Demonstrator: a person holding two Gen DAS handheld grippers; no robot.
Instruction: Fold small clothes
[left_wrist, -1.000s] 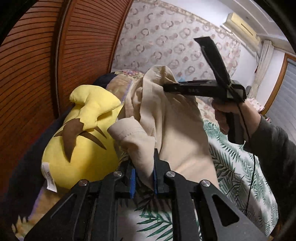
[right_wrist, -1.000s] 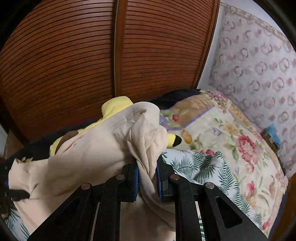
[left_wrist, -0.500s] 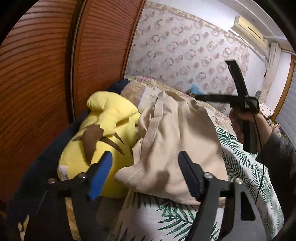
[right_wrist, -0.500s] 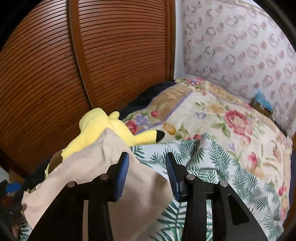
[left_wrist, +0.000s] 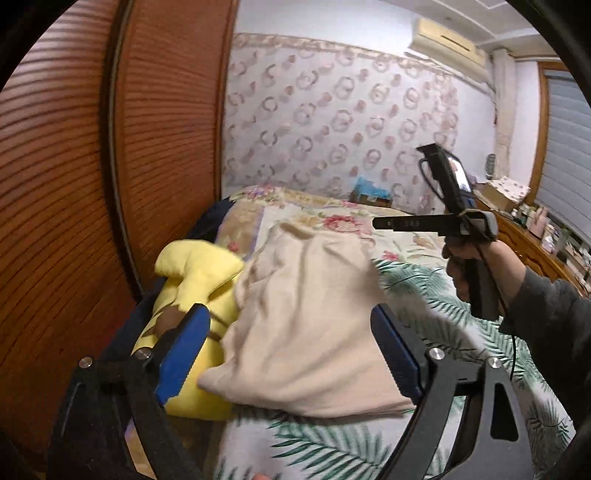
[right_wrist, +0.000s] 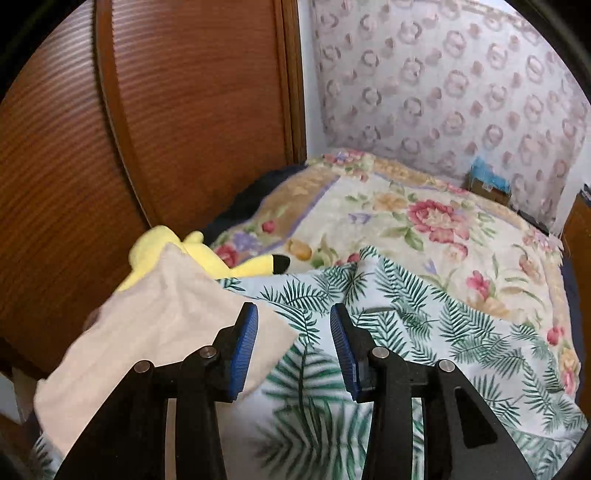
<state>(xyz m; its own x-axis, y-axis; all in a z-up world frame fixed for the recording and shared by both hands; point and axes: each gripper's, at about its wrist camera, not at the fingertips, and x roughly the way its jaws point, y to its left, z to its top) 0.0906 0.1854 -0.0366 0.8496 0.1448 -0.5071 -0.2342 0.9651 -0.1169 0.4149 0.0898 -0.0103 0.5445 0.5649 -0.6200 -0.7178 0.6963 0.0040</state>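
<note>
A beige garment (left_wrist: 303, 280) lies in a folded heap on the palm-leaf bedspread (left_wrist: 332, 443), its left edge resting against a yellow plush toy (left_wrist: 195, 266). My left gripper (left_wrist: 288, 314) hovers over the garment with its jaws opening wide; the blue pads touch nothing. In the right wrist view the garment (right_wrist: 159, 317) lies at lower left. The right gripper (right_wrist: 293, 310) stands open beside its right edge, with only bedspread (right_wrist: 406, 314) between the pads. That right gripper (left_wrist: 376, 223) also shows from the side, held by a hand (left_wrist: 458, 266).
Louvred wooden doors (left_wrist: 74, 184) run close along the left of the bed. A floral blanket (right_wrist: 406, 214) covers the far half, with a small blue-topped box (right_wrist: 487, 181) against the patterned wall. A dresser with clutter (left_wrist: 535, 229) stands at the right.
Both grippers have let go of the beige garment, which dropped onto the bed against the plush toy. The left one opened wide and rose; the right one opened and swung away to the right.
</note>
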